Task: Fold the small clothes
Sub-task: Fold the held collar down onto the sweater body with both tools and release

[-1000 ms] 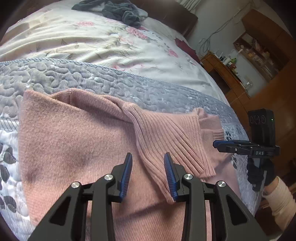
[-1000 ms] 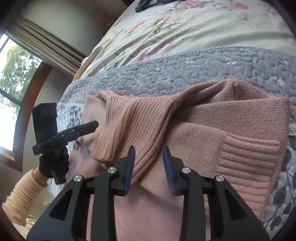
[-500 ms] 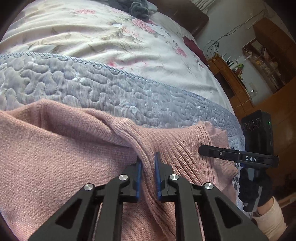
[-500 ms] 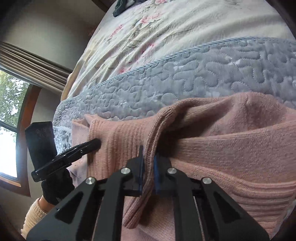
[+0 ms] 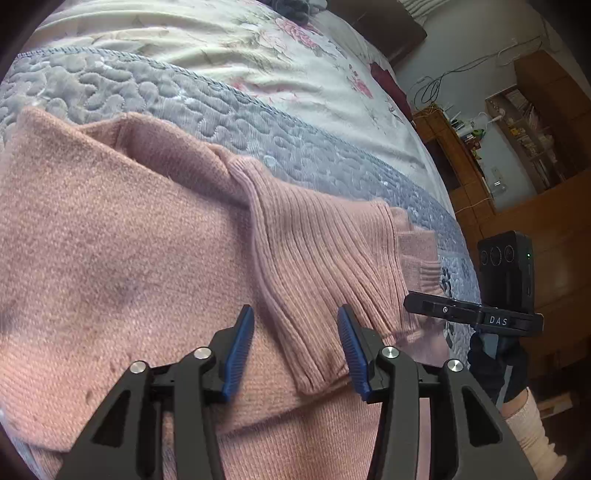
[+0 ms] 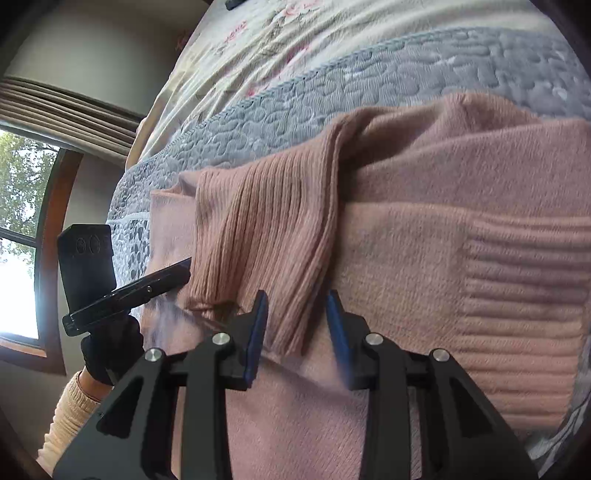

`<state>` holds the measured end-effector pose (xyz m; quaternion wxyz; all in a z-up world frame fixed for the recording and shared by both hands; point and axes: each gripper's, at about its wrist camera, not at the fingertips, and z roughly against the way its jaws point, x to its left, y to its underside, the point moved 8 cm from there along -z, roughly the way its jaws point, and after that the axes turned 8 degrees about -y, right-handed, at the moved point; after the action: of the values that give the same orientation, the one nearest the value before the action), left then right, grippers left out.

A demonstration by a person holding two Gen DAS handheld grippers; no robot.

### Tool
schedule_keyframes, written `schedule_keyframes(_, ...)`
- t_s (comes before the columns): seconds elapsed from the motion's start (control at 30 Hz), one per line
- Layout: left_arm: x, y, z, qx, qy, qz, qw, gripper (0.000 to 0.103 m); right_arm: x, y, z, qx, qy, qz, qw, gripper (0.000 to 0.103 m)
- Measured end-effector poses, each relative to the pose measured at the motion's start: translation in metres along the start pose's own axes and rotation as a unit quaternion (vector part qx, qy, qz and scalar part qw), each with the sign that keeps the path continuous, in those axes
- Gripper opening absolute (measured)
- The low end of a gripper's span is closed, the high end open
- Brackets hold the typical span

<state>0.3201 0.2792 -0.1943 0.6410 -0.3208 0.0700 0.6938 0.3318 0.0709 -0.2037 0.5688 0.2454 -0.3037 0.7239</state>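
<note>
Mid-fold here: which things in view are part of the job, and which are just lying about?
Part of the job:
- pink knitted sweater, ribbed sleeve folded across it
- left gripper, jaws open
- right gripper, jaws open

Just lying about:
- grey quilted bedspread
- floral cream sheet
- dark clothes heap
- wooden shelves with clutter

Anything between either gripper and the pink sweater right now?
Nothing visible. The left gripper and right gripper are both open, each straddling the ribbed sleeve of the pink sweater directly, on the grey quilt.
</note>
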Motion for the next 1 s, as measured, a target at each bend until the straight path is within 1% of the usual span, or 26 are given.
schedule_keyframes(0.03,-0.001,0.002,-0.001,0.002,0.001,0.004,1.0000,0.050,0.000,0.004,-0.002,0.004,-0.004,-0.005,1.000,0.033)
schedule_keyframes(0.1,-0.002,0.003,-0.003,0.001,-0.013,0.004,0.9999,0.046,-0.001,0.005,-0.004,0.004,0.001,-0.003,1.000,0.019)
schedule_keyframes(0.13,-0.004,0.003,-0.004,0.004,-0.015,0.000,0.9999,0.027,-0.001,0.006,-0.004,0.009,-0.001,-0.005,1.000,0.008)
schedule_keyframes(0.17,-0.005,0.006,-0.009,0.018,-0.019,-0.003,0.9997,0.012,-0.002,0.007,-0.001,0.008,-0.009,-0.010,1.000,0.008)
schedule_keyframes(0.2,-0.005,0.007,-0.011,0.023,-0.033,-0.009,0.9992,0.012,-0.002,0.006,0.002,0.005,-0.010,-0.009,1.000,0.008)
schedule_keyframes(0.27,-0.009,0.006,-0.009,0.013,-0.055,-0.039,0.9976,0.012,0.000,0.006,0.015,-0.003,-0.002,0.003,1.000,0.007)
schedule_keyframes(0.33,-0.008,0.004,-0.005,0.002,-0.079,-0.065,0.9947,0.011,0.000,0.008,0.027,-0.009,-0.006,0.010,1.000,0.006)
schedule_keyframes(0.4,-0.001,0.003,-0.002,0.000,-0.081,-0.067,0.9945,0.011,-0.004,0.011,0.031,-0.007,-0.004,0.017,1.000,0.006)
schedule_keyframes(0.5,0.012,0.003,-0.002,0.000,-0.069,-0.061,0.9957,0.011,-0.014,0.021,0.017,0.012,0.008,0.014,1.000,0.006)
schedule_keyframes(0.6,0.012,0.006,-0.003,-0.005,-0.076,-0.078,0.9940,0.011,-0.023,0.025,0.012,0.005,0.006,0.011,1.000,0.006)
schedule_keyframes(0.7,0.011,0.006,-0.003,-0.006,-0.079,-0.071,0.9944,0.014,-0.022,0.026,0.012,0.000,0.015,0.021,1.000,0.005)
schedule_keyframes(0.73,0.012,0.006,0.000,-0.007,-0.079,-0.065,0.9947,0.015,-0.020,0.027,0.013,-0.005,0.015,0.021,1.000,0.007)
schedule_keyframes(0.8,0.012,0.010,0.010,-0.014,-0.083,-0.046,0.9954,0.019,-0.013,0.032,0.022,-0.020,0.014,0.018,1.000,0.014)
schedule_keyframes(0.87,0.012,0.021,0.026,-0.024,-0.099,-0.037,0.9941,0.031,-0.002,0.040,0.034,-0.038,0.033,0.033,0.998,0.022)
schedule_keyframes(0.93,0.010,0.040,0.048,-0.038,-0.121,-0.044,0.9909,0.035,0.005,0.060,0.053,-0.055,0.052,0.042,0.996,0.029)
schedule_keyframes(1.0,0.010,0.066,0.072,-0.050,-0.134,-0.050,0.9884,0.039,0.012,0.089,0.072,-0.067,0.049,0.041,0.996,0.029)
